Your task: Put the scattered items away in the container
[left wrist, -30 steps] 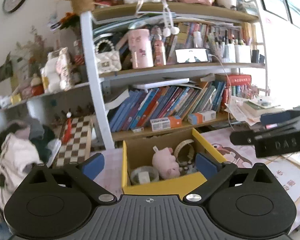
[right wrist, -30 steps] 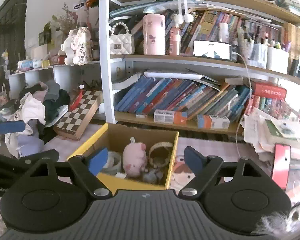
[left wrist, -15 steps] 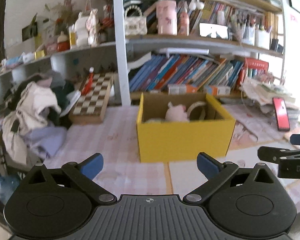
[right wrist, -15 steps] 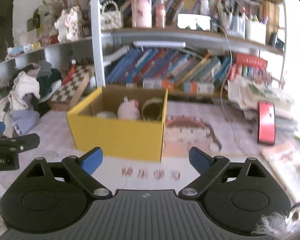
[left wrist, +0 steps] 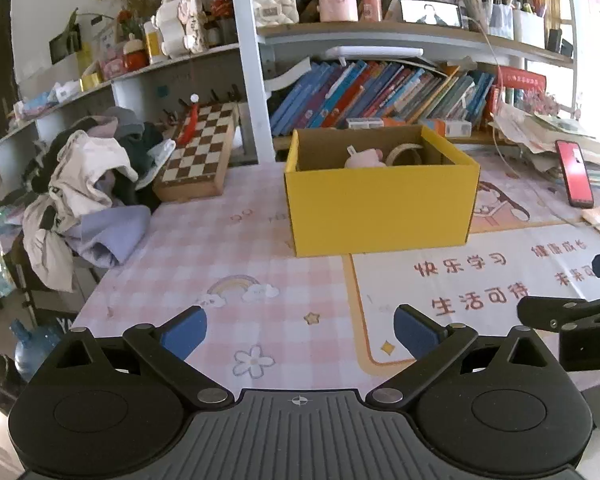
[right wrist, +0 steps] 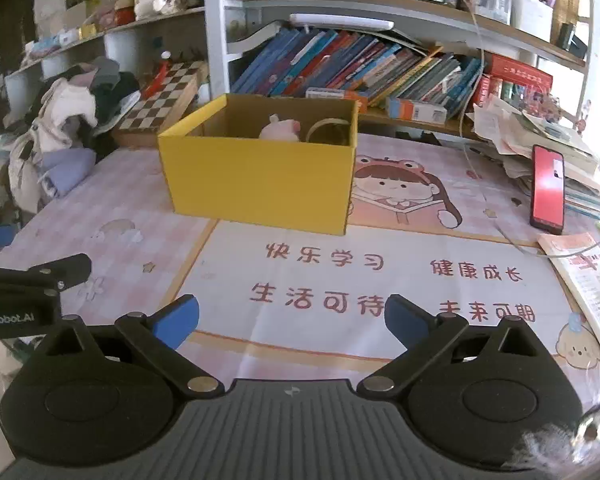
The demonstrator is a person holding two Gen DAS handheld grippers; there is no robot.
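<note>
- Yellow box (right wrist: pixel 260 184) sits mid-table on the pink printed mat (right wrist: pixel 380 280), open at the top, far of both my grippers.
- Inside I see a pink plush pig (right wrist: pixel 280 128) and, just right of it, a tape roll (right wrist: pixel 328 130) standing on edge; the rest of the floor is hidden by the near wall.
- Left gripper (left wrist: pixel 300 328): blue pads spread wide, nothing between them.
- Right gripper (right wrist: pixel 291 316): jaws opening, empty.
- A red phone (right wrist: pixel 548 188) leans on the paper stack at far right.
</note>
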